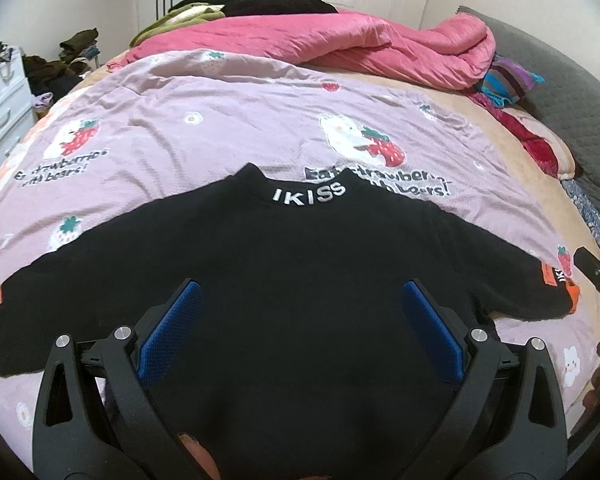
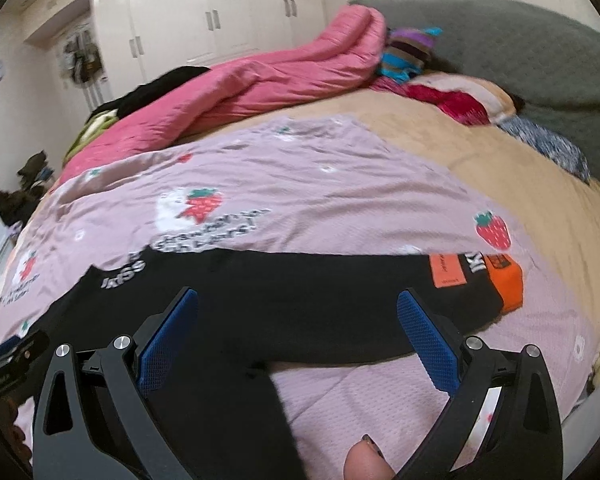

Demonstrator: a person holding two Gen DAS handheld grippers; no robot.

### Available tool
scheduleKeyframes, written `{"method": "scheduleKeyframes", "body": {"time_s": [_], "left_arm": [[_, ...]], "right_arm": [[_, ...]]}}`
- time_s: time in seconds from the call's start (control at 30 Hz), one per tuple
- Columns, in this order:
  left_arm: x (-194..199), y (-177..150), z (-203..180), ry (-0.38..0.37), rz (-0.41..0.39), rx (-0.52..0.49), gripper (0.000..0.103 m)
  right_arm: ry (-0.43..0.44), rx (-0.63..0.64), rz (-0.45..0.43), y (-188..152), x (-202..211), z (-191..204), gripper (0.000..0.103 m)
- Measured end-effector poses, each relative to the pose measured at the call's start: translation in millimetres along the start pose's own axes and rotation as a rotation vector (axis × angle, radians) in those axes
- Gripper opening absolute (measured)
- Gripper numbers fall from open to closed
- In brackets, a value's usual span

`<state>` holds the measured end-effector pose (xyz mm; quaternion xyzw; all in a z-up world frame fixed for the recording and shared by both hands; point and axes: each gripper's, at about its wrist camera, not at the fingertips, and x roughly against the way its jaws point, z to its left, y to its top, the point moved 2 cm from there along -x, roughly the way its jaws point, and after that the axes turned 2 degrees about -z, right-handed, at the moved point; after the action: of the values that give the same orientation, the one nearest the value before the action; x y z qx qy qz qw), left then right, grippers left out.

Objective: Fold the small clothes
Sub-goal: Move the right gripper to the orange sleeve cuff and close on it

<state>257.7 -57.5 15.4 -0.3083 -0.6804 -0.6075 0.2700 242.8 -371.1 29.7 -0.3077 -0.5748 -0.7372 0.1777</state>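
Note:
A small black sweater (image 1: pixel 300 256) lies flat on the pink strawberry-print sheet (image 1: pixel 220 128), collar with white "IKISS" lettering away from me, both sleeves spread out. Its cuffs are orange, with an orange patch (image 2: pixel 447 271) on the right sleeve (image 2: pixel 360 296). My left gripper (image 1: pixel 300 294) hovers open above the sweater's chest, blue pads (image 1: pixel 172 328) wide apart and empty. My right gripper (image 2: pixel 298 300) is open too, over the right sleeve and armpit area, holding nothing. The sweater's hem is hidden under the grippers.
A crumpled pink quilt (image 1: pixel 340 40) lies across the far side of the bed, with dark clothes (image 1: pixel 268 2) behind it. Striped fabric (image 2: pixel 410 50) and red cloth (image 2: pixel 456 106) sit by the grey headboard (image 2: pixel 520 48). White drawers (image 1: pixel 0 112) stand at left. Fingers (image 2: pixel 366 460) show at the bottom.

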Motion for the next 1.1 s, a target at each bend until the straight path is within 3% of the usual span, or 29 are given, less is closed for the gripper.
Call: {"method": "scheduleKeyframes", "body": {"time_s": [0.77,1.1], "left_arm": [[-55,-20,-36,-0.060,0.056,-0.092,0.094],[-70,-38,-55,-0.081,0.103,-0.154,0.094]], "right_arm": [[-0.167,-0.207,0.077,-16,-50,-91,0.099],[-0.258,-0.327,0.202,-38,-86,-146,0.099]]}}
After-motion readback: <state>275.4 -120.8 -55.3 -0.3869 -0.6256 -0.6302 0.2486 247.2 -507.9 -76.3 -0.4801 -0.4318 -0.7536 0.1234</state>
